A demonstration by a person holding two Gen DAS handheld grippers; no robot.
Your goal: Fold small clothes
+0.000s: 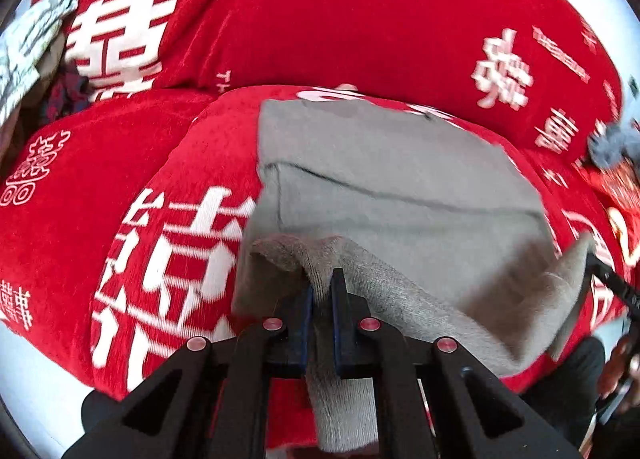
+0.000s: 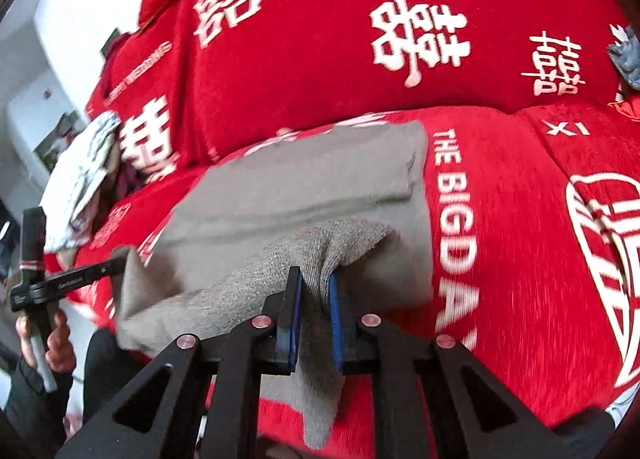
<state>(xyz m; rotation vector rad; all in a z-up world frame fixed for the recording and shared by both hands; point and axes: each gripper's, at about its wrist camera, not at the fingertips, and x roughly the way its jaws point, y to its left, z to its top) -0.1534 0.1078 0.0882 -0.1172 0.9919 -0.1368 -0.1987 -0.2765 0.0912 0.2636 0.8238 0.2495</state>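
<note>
A grey knitted garment (image 1: 392,175) lies on the red sofa seat, its near edge lifted off the cushion. My left gripper (image 1: 322,279) is shut on the garment's near left corner, and the cloth hangs down between the blue pads. In the right wrist view the same grey garment (image 2: 288,187) shows, and my right gripper (image 2: 316,279) is shut on its near right corner. The lifted edge stretches between the two grippers. The right gripper (image 1: 612,283) shows at the right edge of the left wrist view, and the left gripper (image 2: 68,279) at the left of the right wrist view.
The red sofa cover (image 1: 320,19) with white characters spans seat and backrest. A pile of patterned clothes (image 2: 80,175) lies at the sofa's left end (image 1: 32,47). A grey fluffy item (image 1: 612,147) sits at the right. A hand (image 2: 48,343) holds the left tool.
</note>
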